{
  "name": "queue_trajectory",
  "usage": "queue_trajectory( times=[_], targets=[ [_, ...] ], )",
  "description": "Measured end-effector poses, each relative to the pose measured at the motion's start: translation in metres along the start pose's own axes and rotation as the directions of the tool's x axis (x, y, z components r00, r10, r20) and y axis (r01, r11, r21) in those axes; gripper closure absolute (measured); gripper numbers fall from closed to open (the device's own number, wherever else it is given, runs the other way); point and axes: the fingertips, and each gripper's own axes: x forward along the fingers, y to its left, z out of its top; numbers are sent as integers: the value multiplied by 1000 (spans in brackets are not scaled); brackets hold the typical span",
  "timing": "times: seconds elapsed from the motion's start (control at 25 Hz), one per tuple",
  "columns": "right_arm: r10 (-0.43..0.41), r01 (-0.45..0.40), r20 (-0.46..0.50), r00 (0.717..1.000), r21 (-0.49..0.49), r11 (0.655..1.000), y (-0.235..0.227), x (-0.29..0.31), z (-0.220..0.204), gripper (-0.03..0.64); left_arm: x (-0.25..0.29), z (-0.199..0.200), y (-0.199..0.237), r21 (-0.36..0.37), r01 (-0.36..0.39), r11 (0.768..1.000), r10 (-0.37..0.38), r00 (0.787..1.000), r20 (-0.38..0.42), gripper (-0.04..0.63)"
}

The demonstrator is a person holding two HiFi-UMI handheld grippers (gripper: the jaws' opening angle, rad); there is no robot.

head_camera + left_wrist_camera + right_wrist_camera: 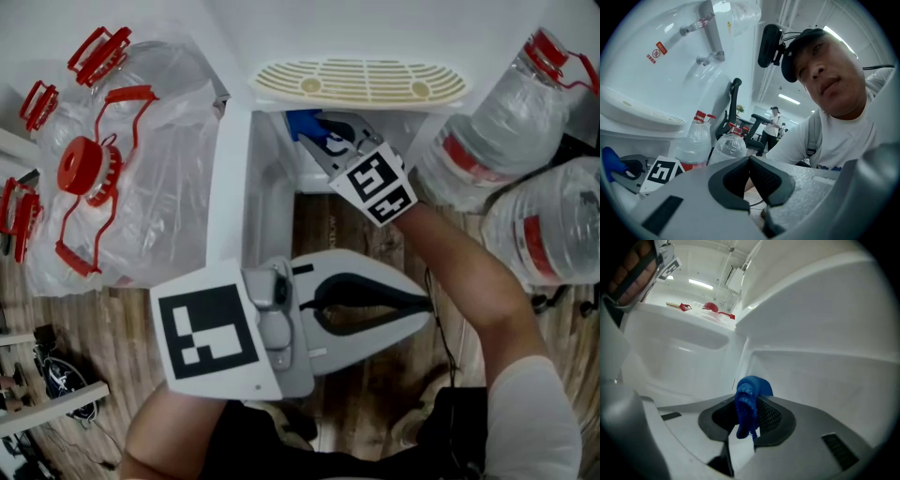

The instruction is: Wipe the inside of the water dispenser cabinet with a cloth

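Right gripper (323,141) is inside the cabinet (267,187), clamped on the blue cloth (749,390) bunched at its tips toward the back wall, while the left gripper (417,302) hangs outside, jaws together, empty.

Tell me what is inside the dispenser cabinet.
The right gripper, shut on a blue cloth, beside bare white walls. The cabinet floor beneath the gripper is covered.

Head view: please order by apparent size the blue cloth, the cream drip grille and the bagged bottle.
1. bagged bottle
2. cream drip grille
3. blue cloth, partly hidden by the right gripper
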Motion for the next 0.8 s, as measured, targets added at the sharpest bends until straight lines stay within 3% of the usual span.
queue_trajectory(
  times=[0.2, 0.32, 0.48, 0.8],
  targets=[
    [-107, 108, -64, 992, 26, 994, -29, -5, -33, 532, -1, 2, 0, -3, 4, 1000, -4, 1000, 10, 592],
    [-226, 227, -128, 966, -11, 974, -58, 3, -55, 532, -1, 4, 0, -11, 13, 1000, -13, 1000, 24, 592],
    [-346, 345, -145, 927, -32, 938, -89, 24, -57, 532, -1, 6, -1, -9, 26, 1000, -26, 999, 36, 592],
    [-342, 349, -277, 898, -28, 937, -94, 68, -103, 532, -3, 13, -2, -13, 45, 999, -43, 996, 76, 592]
  ],
)
